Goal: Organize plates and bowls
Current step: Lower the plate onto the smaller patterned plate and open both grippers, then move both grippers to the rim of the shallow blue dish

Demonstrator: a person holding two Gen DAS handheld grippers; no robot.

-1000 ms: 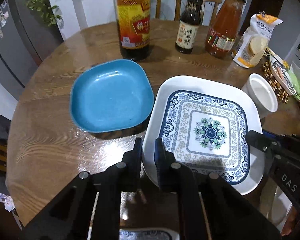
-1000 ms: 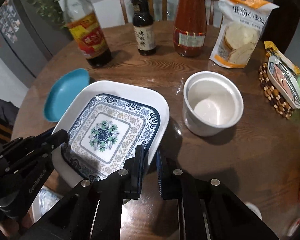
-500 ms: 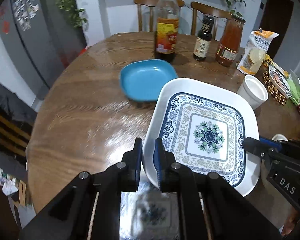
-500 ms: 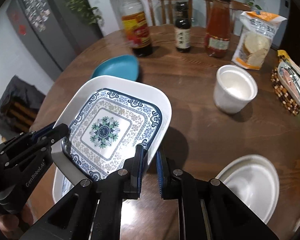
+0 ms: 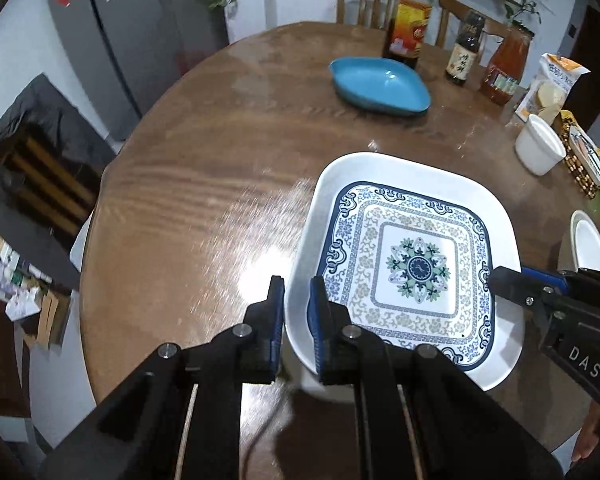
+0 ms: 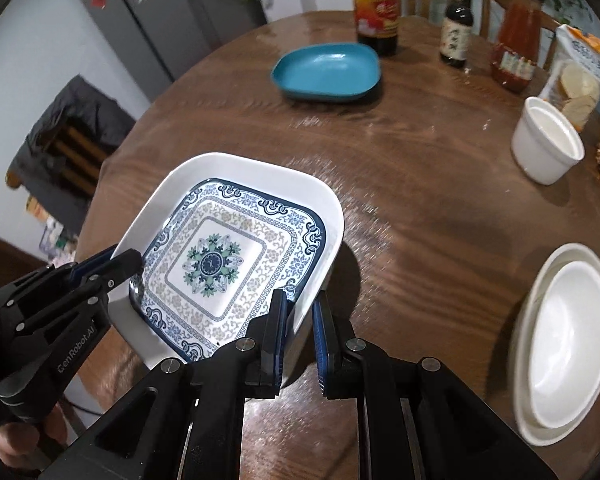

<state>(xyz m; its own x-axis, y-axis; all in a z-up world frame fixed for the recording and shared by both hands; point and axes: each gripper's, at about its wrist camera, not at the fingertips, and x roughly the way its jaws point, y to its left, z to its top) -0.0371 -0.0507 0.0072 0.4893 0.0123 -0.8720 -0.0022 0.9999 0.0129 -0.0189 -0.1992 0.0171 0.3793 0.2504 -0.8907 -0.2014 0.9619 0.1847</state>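
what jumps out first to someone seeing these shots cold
The square patterned plate stands out first: white with a blue and green ornament, held above the near part of the wooden table, with the left gripper and the right gripper each clamped on opposite rims. Next comes the blue dish farther back near the bottles, then the stacked white bowls at the right edge.

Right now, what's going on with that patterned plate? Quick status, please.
Left gripper and right gripper both shut on patterned plate, one each side. Plate held above table. Nothing blocking; blue dish apart.
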